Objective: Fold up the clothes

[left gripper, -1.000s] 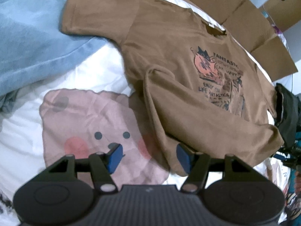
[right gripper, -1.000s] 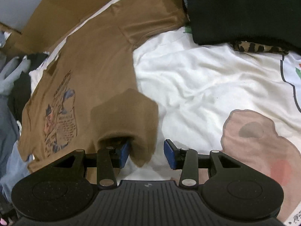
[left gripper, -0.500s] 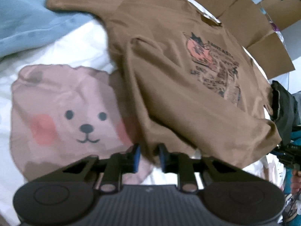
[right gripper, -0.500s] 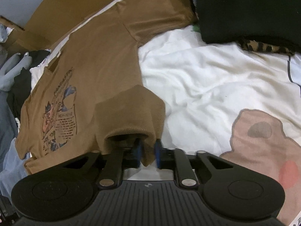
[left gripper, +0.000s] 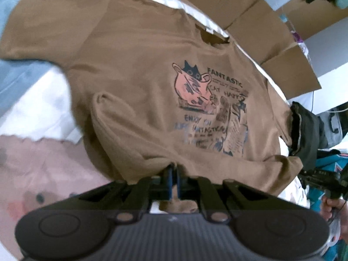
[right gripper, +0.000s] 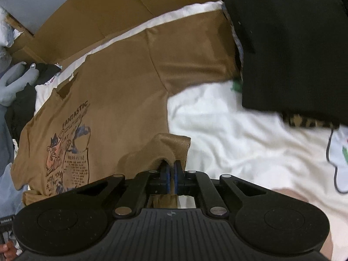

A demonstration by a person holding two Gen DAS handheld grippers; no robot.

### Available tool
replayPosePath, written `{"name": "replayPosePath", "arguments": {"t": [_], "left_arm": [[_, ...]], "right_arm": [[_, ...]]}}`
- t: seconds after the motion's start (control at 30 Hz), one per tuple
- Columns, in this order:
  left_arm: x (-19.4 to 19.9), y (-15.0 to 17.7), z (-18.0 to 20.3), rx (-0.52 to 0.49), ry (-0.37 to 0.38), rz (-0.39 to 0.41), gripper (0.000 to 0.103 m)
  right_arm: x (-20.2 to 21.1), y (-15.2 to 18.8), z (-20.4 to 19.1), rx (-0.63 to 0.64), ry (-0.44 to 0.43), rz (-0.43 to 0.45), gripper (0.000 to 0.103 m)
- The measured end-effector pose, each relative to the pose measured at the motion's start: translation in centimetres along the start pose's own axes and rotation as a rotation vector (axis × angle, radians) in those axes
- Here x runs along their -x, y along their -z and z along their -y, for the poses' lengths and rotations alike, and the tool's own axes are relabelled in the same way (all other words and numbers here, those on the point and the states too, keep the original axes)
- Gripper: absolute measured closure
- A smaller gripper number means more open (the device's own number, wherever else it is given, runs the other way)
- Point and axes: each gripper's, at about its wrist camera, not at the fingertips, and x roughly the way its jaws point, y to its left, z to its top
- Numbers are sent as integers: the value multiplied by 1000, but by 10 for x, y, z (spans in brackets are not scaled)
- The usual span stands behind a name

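Two claws have pinched the bottom hem of the brown T-shirt [left gripper: 139, 69], which lies print-up on the bed [right gripper: 228, 130] between a black garment [right gripper: 293, 43] and a blue one [left gripper: 19, 76]. The left claw [left gripper: 173, 181] is closed tight on the hem near one corner; the right claw [right gripper: 171, 174] is likewise clamped on a bunched-up fold of hem. The cloth looks light, soft and limp, so it should sag and crease between grips; hem corners and shoulder seams seem the sensible places to hold.
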Motion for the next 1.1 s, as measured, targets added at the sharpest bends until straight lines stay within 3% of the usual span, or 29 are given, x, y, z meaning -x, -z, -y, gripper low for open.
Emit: {"name": "replayPosePath", "arguments": {"t": [0.17,0.47,0.7,0.97,1.1], "left_arm": [[-22,-11,-3,34,-25,-61,89],[-3,5,-9,123,17,-35,67],[28,26,-31,197,21,23,67],[28,29,-49,346,107,49,67],[21,20,-38,324,132,40,67]], "right_arm": [[-8,-4,-8,-6,38,-10,101],[-12,11,-7,-33,52,-43,101],[-8,17,-10,-24,69,-53,101],[-1,17,-11,-20,90,-51,101],[2,17,-12,-22,97,-48,101]]}}
